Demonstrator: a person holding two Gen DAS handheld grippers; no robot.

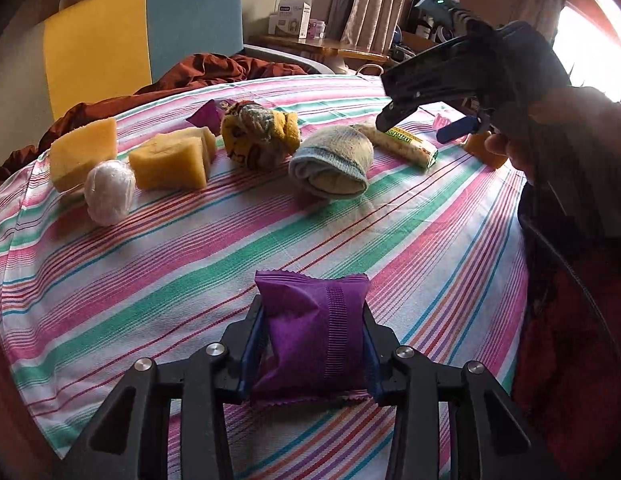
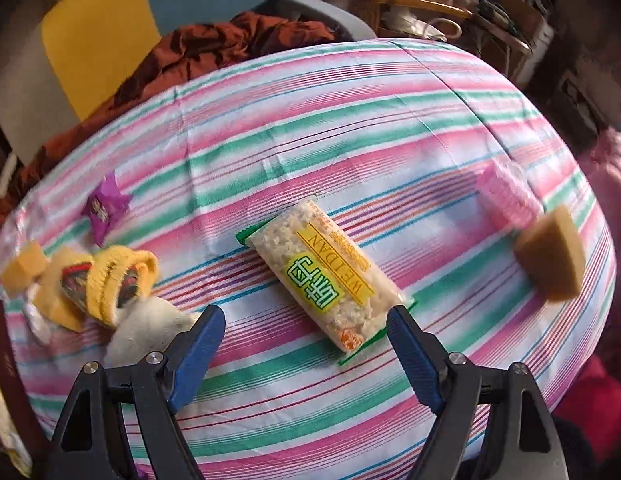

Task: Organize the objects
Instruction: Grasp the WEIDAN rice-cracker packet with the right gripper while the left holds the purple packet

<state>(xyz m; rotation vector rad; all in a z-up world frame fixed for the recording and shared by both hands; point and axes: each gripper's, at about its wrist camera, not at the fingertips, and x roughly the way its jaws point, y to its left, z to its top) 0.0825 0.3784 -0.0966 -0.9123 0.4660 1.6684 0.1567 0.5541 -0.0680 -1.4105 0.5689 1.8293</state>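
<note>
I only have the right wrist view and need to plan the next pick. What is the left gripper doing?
Observer: The left gripper is shut on a purple packet low over the striped cloth.
Operator: Anything left of the yellow socks that I can't make out?
Observer: A white wrapped ball beside two yellow sponges.
Operator: What is the pale lump by my left finger?
Observer: A rolled grey-blue sock.

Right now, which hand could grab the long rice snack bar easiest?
The right. Its gripper is open and hangs just above the rice snack bar. The left gripper is shut on a purple packet.
</note>
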